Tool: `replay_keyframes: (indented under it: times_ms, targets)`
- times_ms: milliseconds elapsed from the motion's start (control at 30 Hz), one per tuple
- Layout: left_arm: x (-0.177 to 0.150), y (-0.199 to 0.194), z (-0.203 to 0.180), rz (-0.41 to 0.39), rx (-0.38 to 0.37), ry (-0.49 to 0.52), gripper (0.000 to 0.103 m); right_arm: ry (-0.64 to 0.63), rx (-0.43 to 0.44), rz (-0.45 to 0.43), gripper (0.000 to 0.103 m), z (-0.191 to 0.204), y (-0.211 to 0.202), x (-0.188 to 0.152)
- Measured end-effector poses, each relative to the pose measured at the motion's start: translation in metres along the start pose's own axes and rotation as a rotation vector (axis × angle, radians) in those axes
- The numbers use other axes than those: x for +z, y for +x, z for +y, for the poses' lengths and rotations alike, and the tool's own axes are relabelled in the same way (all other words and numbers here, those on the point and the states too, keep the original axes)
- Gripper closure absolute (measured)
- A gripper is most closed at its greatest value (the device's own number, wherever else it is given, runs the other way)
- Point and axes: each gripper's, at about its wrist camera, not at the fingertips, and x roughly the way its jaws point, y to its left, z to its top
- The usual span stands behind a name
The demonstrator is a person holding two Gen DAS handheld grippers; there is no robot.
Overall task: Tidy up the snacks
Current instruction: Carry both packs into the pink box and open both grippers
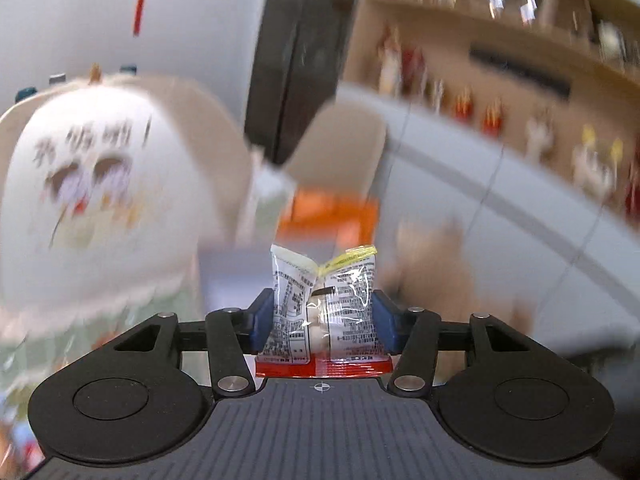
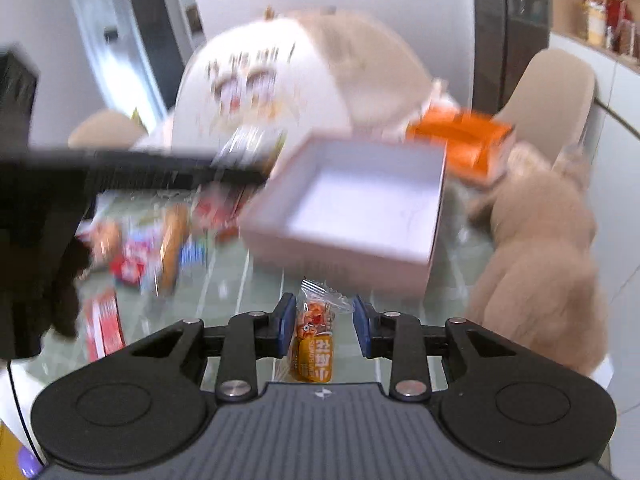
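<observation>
The left gripper (image 1: pixel 322 304) has black arms and blue fingers (image 1: pixel 262 316). The fingers are squeezed on a crinkly white packet (image 1: pixel 304 308) from both sides. The packet is shiny plastic with tiny black words, a red bottom edge and a yellow strip on top. It is pinched in the middle, so the top folds into a V. It sits up in the air, in front of a big round white bag (image 1: pixel 100 200) with a cartoon face on it.

The right gripper (image 2: pixel 322 312) points down at the greenish glass tabletop (image 2: pixel 248 288). Its fingers are closed on a thin orange packet (image 2: pixel 314 344) with a clear, wrinkly top. The packet stands upright between them, above the glass.

Only the right view shows the tabletop. On it is a pale square box (image 2: pixel 360 200), open on top, with nothing in it. Behind it lies an orange box (image 2: pixel 472 144). A fluffy tan toy (image 2: pixel 540 260) sits to the right. A messy pile of bright snacks (image 2: pixel 152 248) lies to the left.

Only the left view shows wooden shelves (image 1: pixel 500 80) with small blurry things on them.

Everything but the grippers and their packets looks smeared.
</observation>
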Motion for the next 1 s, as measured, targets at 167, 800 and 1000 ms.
replay_keyframes:
  times_ms: [167, 800, 1000]
  targets:
    - [0.022, 0.088, 0.017, 0.163, -0.010, -0.062, 0.047, -0.013, -0.088, -0.051, 0.072, -0.006, -0.003, 0.016]
    - [-0.018, 0.065, 0.157, 0.150, 0.361, -0.265, 0.048, 0.115, -0.096, -0.009, 0.030, -0.042, 0.065, 0.086]
    - [-0.051, 0.113, 0.180, 0.302, 0.479, -0.137, 0.047, -0.013, -0.147, 0.086, 0.030, -0.018, 0.063, 0.025]
